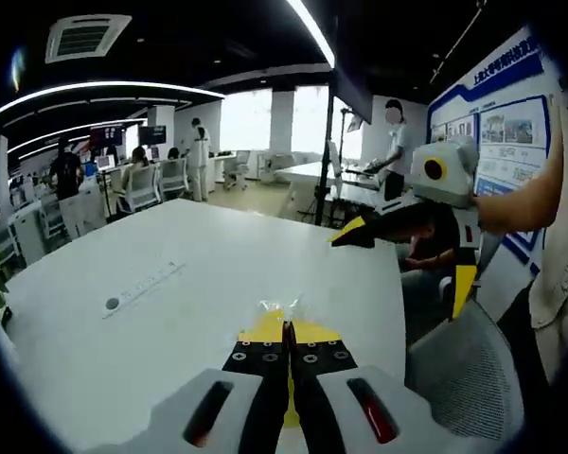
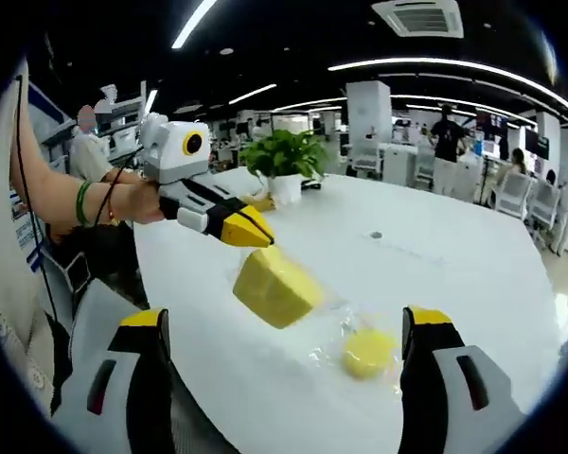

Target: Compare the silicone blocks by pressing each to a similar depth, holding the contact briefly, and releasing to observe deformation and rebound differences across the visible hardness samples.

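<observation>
Broadly, a large white counter (image 2: pixel 473 274) fills a bright open office, and it serves as the landmark for everything else. In the right gripper view, the left hand-held gripper (image 2: pixel 256 236) reaches in above the counter's near-left part, held by a hand (image 2: pixel 137 203) with a green bracelet at the wrist; its jaws are closed on the top corner of a yellow silicone block (image 2: pixel 275 284) in clear wrap, lifted above the counter surface. In the left gripper view, the same jaws (image 1: pixel 286 345) stand pressed together, with the yellow block's edge and crinkled wrap showing just past the tips. The right hand-held gripper (image 2: pixel 284 326) hangs over the counter's near edge with its jaws spread wide and nothing between them. A second, smaller yellow block (image 2: pixel 367 352), also wrapped, lies on the counter just beyond the right jaw. A potted green plant (image 2: pixel 284 161) stands at the counter's far-left side. A long white power strip (image 1: pixel 144 287) lies on the counter's middle.
</observation>
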Demonstrator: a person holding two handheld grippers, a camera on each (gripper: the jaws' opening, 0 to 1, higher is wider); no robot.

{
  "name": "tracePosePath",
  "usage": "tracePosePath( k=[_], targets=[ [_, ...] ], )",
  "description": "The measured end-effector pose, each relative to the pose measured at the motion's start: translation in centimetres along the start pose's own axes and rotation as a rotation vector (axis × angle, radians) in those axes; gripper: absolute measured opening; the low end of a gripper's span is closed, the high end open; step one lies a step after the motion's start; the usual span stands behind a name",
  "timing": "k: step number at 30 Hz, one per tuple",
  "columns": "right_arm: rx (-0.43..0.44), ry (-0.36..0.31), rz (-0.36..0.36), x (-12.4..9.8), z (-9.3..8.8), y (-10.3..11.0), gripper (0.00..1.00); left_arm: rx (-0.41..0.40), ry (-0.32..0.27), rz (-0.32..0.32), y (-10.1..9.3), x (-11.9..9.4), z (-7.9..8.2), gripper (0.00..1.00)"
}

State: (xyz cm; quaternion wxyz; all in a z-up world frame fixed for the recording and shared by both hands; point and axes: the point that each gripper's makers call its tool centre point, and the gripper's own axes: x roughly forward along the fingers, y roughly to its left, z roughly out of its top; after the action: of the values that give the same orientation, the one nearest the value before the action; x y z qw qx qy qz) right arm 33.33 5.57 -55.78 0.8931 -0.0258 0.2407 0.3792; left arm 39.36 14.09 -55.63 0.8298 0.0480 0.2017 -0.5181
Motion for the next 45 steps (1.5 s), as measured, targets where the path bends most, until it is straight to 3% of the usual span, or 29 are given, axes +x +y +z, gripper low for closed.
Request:
tracePosePath(
  k=[2, 9, 11, 12, 20, 24, 29, 33, 40, 45],
  targets=[
    [0.025, -0.020, -0.053, -0.8, -0.6, -0.5, 0.96, -0.057, 0.007, -0.021, 0.1, 0.3, -1.2, 0.00],
    [0.162, -0.039, -0.119, -2.8, -3.0, -0.3, 0.94, -0.133, 0.029, -0.028, 1.8, 1.3, -4.3, 0.00],
    [0.183, -0.051, -0.132, -3.2, -3.2, -0.2, 0.93, -0.224, -0.033, -0.052, 2.1, 1.4, -3.7, 0.00],
    [0.193, -0.052, -0.134, -3.3, -3.3, -0.1, 0.93, -0.203, -0.017, -0.019, 3.2, 1.4, -4.2, 0.00],
    [0.218, -0.025, -0.166, -4.4, -4.4, 0.3, 0.92, -0.206, -0.030, 0.062, 7.8, 0.7, -5.2, 0.00],
    [0.226, 0.021, -0.172, -4.4, -5.4, 0.8, 0.91, -0.210, -0.028, 0.101, 10.1, 0.7, -6.5, 0.00],
    [0.225, 0.050, -0.177, -4.6, -5.7, 1.2, 0.91, -0.229, 0.000, 0.130, 12.7, 1.2, -9.1, 0.00],
    [0.228, 0.062, -0.180, -4.6, -5.8, 1.3, 0.90, -0.226, 0.045, 0.162, 14.1, 1.8, -11.4, 0.00],
    [0.246, 0.071, -0.172, -4.1, -6.1, 1.9, 0.90, -0.228, 0.096, 0.186, 14.7, 2.1, -14.0, 0.00],
    [0.250, 0.088, -0.154, -3.7, -6.6, 2.3, 0.89, -0.237, 0.086, 0.184, 14.8, 1.9, -14.2, 0.00]
  ],
)
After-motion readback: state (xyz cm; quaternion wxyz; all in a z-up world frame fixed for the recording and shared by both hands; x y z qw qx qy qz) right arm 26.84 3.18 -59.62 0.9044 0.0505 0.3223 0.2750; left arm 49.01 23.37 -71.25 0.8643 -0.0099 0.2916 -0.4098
